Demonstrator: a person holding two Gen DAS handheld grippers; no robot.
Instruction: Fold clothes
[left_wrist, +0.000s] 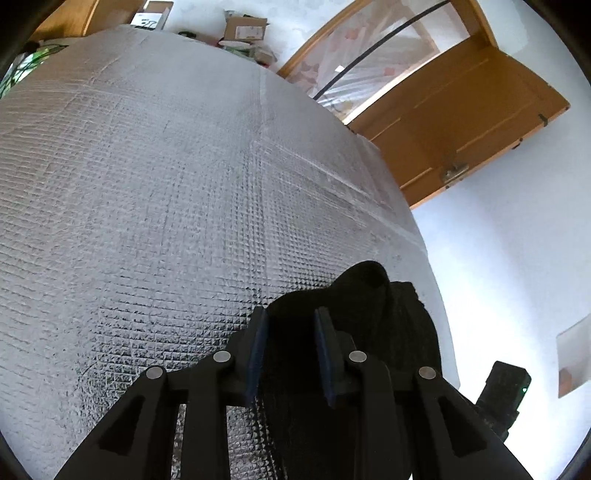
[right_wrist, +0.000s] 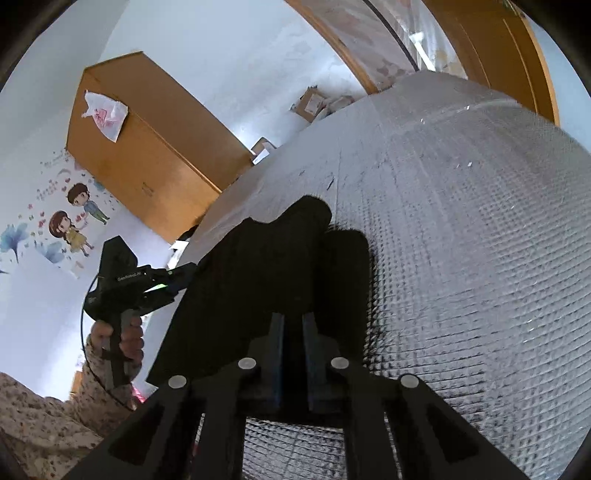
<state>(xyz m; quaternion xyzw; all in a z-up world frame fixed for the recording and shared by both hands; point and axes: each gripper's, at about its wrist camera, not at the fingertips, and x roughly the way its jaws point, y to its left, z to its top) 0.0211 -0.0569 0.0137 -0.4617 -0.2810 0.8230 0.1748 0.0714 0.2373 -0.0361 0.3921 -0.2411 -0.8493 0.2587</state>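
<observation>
1. Black fabric is the main thing here: a dark garment (left_wrist: 369, 317) bunched up at the near edge of the work surface, which is covered in a silver, quilted foil-looking mat (left_wrist: 155, 192).
2. Left gripper (left_wrist: 291, 321) has its two dark pads fairly close together with the black cloth sitting right between them. Looks clamped on the fabric, with a small gap filled by cloth.
3. Right gripper (right_wrist: 293, 325) is even tighter, pads nearly together, and the same garment (right_wrist: 266, 266) runs between them and spreads forward over the mat (right_wrist: 461, 240).
4. From the right wrist view, the cloth looks lifted at the near side and drapes off toward the left edge of the surface, with a rumpled hump at its far end.
5. Also in that view you can see the other handheld unit off to the left, with the person's hand (right_wrist: 122, 339) wrapped around its handle, sleeve in a floral print.
6. Background stuff: a wooden cabinet (right_wrist: 147, 147) with a plastic bag (right_wrist: 105, 114) on it, cartoon wall stickers (right_wrist: 70, 221), a wooden door (left_wrist: 461, 122), and some cardboard boxes (left_wrist: 245, 29) on the floor past the far end.
</observation>
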